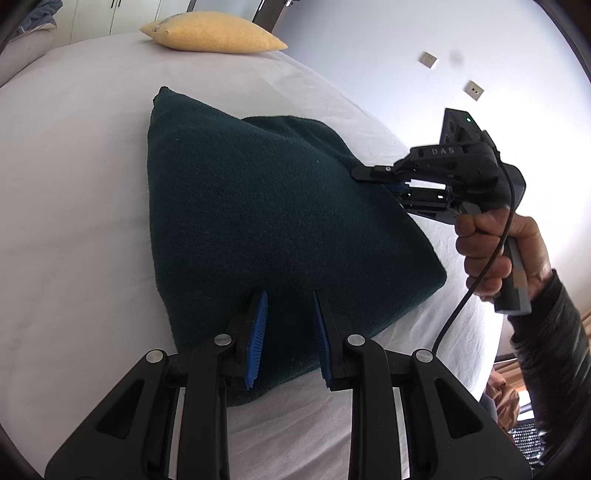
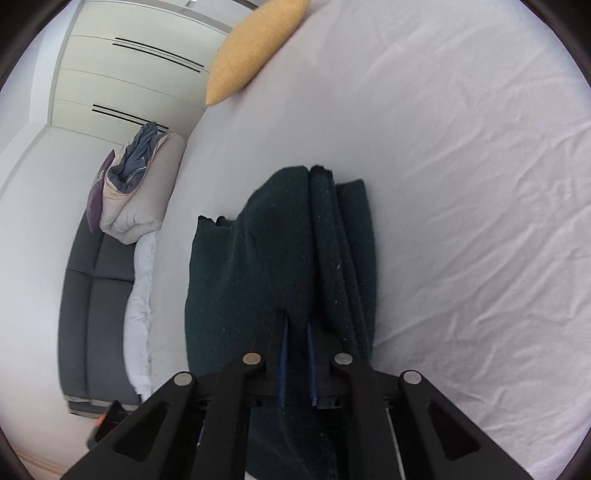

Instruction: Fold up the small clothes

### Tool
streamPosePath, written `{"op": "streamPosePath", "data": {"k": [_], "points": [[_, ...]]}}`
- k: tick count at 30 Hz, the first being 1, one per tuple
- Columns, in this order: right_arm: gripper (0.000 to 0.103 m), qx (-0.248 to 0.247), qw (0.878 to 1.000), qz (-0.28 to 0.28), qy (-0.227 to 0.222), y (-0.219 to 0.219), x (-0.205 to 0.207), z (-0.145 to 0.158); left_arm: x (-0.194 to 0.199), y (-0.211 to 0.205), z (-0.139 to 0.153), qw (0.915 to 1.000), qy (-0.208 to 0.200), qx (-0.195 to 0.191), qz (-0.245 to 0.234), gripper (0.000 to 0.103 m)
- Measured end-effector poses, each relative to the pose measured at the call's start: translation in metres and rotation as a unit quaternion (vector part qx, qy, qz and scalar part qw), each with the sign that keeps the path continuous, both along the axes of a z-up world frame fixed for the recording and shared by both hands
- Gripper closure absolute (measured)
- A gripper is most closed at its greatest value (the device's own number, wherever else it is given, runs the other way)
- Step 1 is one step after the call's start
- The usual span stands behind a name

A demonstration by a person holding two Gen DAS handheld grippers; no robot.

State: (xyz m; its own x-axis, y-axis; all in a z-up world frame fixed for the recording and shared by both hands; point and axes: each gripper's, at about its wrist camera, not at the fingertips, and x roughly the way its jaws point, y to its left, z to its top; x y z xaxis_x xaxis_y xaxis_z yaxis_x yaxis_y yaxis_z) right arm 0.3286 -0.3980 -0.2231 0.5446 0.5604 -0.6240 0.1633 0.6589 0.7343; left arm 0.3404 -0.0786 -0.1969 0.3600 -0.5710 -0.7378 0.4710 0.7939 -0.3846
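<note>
The left gripper (image 1: 286, 332) fills the lower middle of its own view, its blue pads (image 1: 256, 336) standing a little apart. At the right of that view a hand (image 1: 491, 254) in a dark sleeve (image 1: 554, 350) grips the right gripper's (image 1: 380, 181) handle; its jaws are closed tight.

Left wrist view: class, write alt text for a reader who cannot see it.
A dark green garment lies partly folded on a white bed. The right gripper pinches its far edge; the left gripper straddles the near edge. A yellow pillow lies beyond.
</note>
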Motion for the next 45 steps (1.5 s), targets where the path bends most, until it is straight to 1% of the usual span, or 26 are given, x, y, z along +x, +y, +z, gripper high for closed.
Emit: {"op": "streamPosePath", "data": {"k": [1, 3, 4, 6, 9, 12, 14, 16, 17, 19, 21, 24, 26, 28, 29, 30, 31, 32, 33, 34, 36, 39, 41, 42, 44, 45], "points": [[0.095, 0.007, 1.0, -0.018, 0.002, -0.008, -0.006, -0.009, 0.0, -0.001, 0.001, 1.0, -0.002, 0.0, -0.001, 0.08], [0.096, 0.054, 0.998, -0.036, 0.01, -0.022, -0.012, -0.033, 0.0, -0.003, 0.0, 1.0, -0.003, -0.001, -0.008, 0.08], [0.097, 0.055, 0.998, -0.035, 0.001, -0.023, -0.015, -0.036, -0.001, -0.005, 0.0, 0.9999, -0.004, 0.002, -0.01, 0.08], [0.096, 0.036, 0.999, -0.034, -0.007, -0.019, -0.017, -0.03, -0.002, -0.007, 0.0, 0.9998, -0.008, 0.008, -0.013, 0.08], [0.095, 0.039, 0.998, -0.037, -0.008, -0.017, -0.018, -0.025, -0.001, -0.003, 0.002, 0.9999, -0.004, -0.002, -0.009, 0.08], [0.085, 0.033, 0.999, -0.011, -0.01, -0.001, -0.024, -0.011, -0.003, 0.005, 0.01, 0.9997, -0.022, -0.005, 0.001, 0.08], [0.074, 0.021, 1.0, 0.017, -0.011, 0.015, -0.03, -0.001, 0.0, 0.007, 0.01, 0.9997, -0.023, -0.002, 0.001, 0.08], [0.072, -0.009, 0.999, 0.037, -0.024, 0.026, -0.036, 0.007, 0.002, 0.009, 0.011, 0.9997, -0.022, -0.008, 0.004, 0.08], [0.078, -0.02, 0.999, 0.042, -0.02, 0.028, -0.037, 0.007, 0.003, 0.01, 0.012, 0.9996, -0.025, -0.008, 0.005, 0.08], [0.091, -0.022, 0.999, 0.034, -0.007, 0.023, -0.035, 0.001, 0.008, 0.011, 0.018, 0.9994, -0.034, -0.003, 0.007, 0.08], [0.092, 0.001, 1.0, 0.014, -0.006, 0.011, -0.034, -0.006, 0.017, 0.012, 0.026, 0.9989, -0.046, -0.002, 0.01, 0.08], [0.093, -0.016, 0.999, 0.002, -0.029, 0.006, -0.041, 0.003, 0.043, 0.004, 0.042, 0.9974, -0.07, 0.008, 0.017, 0.08], [0.094, -0.027, 0.999, 0.001, -0.042, 0.011, -0.044, 0.009, 0.064, -0.001, 0.045, 0.997, -0.073, 0.012, 0.022, 0.08], [0.094, -0.02, 0.999, -0.013, -0.044, 0.009, -0.047, 0.004, 0.082, -0.006, 0.041, 0.997, -0.07, 0.019, 0.026, 0.08], [0.095, -0.007, 0.999, -0.031, -0.032, 0.0, -0.052, -0.011, 0.091, -0.01, 0.034, 0.9974, -0.061, 0.027, 0.028, 0.08], [0.095, 0.013, 0.999, -0.04, -0.028, -0.007, -0.057, -0.021, 0.1, -0.011, 0.024, 0.998, -0.048, 0.029, 0.031, 0.08], [0.096, 0.046, 0.997, -0.051, -0.034, -0.015, -0.065, -0.035, 0.104, -0.012, 0.016, 0.9986, -0.038, 0.023, 0.029, 0.08], [0.097, 0.056, 0.996, -0.056, -0.041, -0.018, -0.07, -0.042, 0.105, -0.014, 0.006, 0.999, -0.033, 0.022, 0.022, 0.08], [0.097, 0.058, 0.996, -0.058, -0.045, -0.018, -0.071, -0.044, 0.102, -0.017, 0.001, 0.9986, -0.041, 0.028, 0.017, 0.08], [0.097, 0.057, 0.995, -0.059, -0.048, -0.017, -0.072, -0.045, 0.097, -0.02, -0.002, 0.9973, -0.06, 0.038, 0.013, 0.08], [0.096, 0.043, 0.997, -0.052, -0.047, -0.014, -0.068, -0.04, 0.096, -0.024, -0.004, 0.9959, -0.072, 0.054, 0.011, 0.08], [0.092, 0.026, 0.998, -0.042, -0.047, -0.01, -0.071, -0.02, 0.101, -0.021, 0.003, 0.9976, -0.048, 0.046, 0.016, 0.08], [0.084, 0.018, 0.998, -0.045, -0.048, -0.006, -0.077, -0.008, 0.098, -0.013, 0.013, 0.9977, -0.054, 0.031, 0.027, 0.079], [0.082, 0.007, 0.998, -0.04, -0.054, -0.002, -0.082, -0.001, 0.098, -0.01, 0.017, 0.9975, -0.058, 0.024, 0.03, 0.079], [0.074, -0.022, 0.997, -0.027, -0.061, 0.009, -0.09, 0.008, 0.101, -0.007, 0.019, 0.9972, -0.064, 0.019, 0.032, 0.08], [0.073, -0.037, 0.998, -0.013, -0.057, 0.016, -0.092, 0.009, 0.103, -0.008, 0.016, 0.9977, -0.059, 0.02, 0.027, 0.08]]}}
